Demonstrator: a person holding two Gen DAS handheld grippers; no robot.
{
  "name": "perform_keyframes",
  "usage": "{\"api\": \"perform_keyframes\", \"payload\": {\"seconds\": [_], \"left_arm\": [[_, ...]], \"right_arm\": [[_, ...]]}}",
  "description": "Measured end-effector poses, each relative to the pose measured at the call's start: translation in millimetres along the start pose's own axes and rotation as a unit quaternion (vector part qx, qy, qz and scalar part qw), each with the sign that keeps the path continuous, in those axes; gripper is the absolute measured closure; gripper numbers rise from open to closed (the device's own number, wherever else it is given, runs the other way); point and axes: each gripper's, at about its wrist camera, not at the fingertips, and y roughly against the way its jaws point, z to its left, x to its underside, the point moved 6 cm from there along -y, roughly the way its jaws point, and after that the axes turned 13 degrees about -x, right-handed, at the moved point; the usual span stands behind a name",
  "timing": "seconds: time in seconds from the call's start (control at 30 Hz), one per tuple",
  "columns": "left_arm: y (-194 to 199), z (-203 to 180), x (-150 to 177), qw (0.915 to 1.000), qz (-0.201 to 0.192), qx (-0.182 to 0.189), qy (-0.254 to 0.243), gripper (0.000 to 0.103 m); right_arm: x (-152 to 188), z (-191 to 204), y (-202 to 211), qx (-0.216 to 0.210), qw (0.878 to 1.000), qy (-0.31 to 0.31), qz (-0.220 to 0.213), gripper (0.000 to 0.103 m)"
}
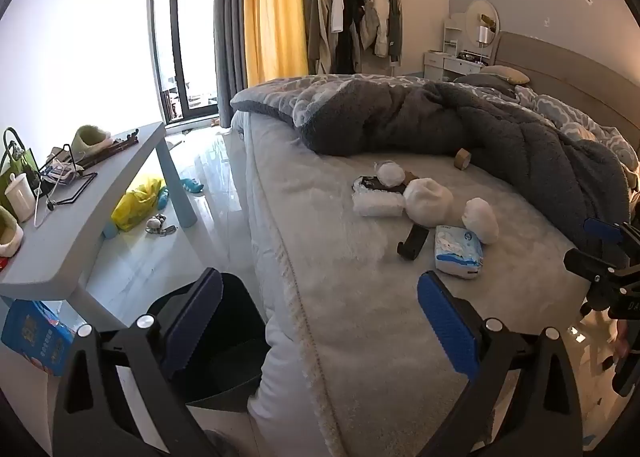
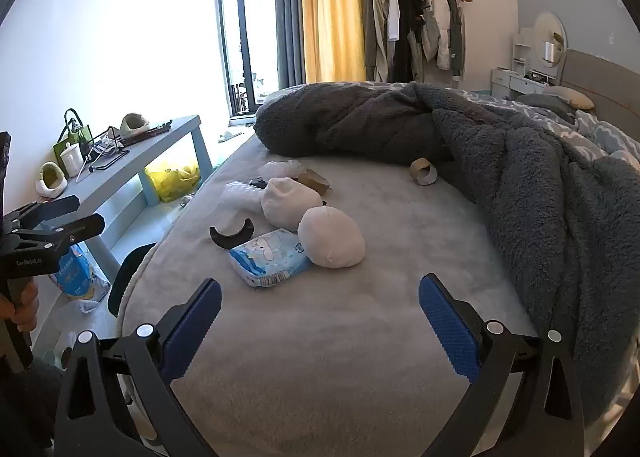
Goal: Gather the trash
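Nearest the cameras, both tongs stand wide apart with nothing between their blue pads: the left tongs [image 1: 320,299] hang over the corner of the bed [image 1: 360,337], with a black bin [image 1: 228,341] on the floor just below their left finger, and the right tongs [image 2: 320,303] hover over bare grey bedding. A hand [image 2: 20,305] grips the left handle at the edge of the right wrist view. Just beyond the right tongs the trash lies in a loose cluster on the bed: a blue-and-white tissue pack [image 2: 270,257], touching a white paper wad [image 2: 331,237] on its right, with a curved black piece [image 2: 232,236] on its left. Behind these sit a second white wad [image 2: 290,203], crumpled clear plastic [image 2: 240,195] and a torn cardboard tube [image 2: 314,181]. Further back, apart from the cluster, an upright tape core [image 2: 423,171] rests close to the rumpled dark grey blanket [image 2: 520,177]. Left of the bed, a light blue surface [image 1: 100,197] carries a white mug [image 1: 20,197], a green bag [image 1: 12,165] and slippers, with a yellow plastic bag [image 1: 138,201] on the floor under it. Farthest off are the yellow curtain [image 1: 272,9] and a rack of hanging clothes [image 1: 352,17].
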Motion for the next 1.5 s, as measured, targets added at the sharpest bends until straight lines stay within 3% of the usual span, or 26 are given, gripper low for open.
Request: {"api": "perform_keyframes", "payload": {"seconds": [1.5], "left_arm": [[-1.7,-5.8,2.5,1.0000,0.007,0.001,-0.001,0.003]], "right_arm": [[1.5,-2.9,2.2,-0.001,1.000,-0.002,-0.001,0.003]]}}
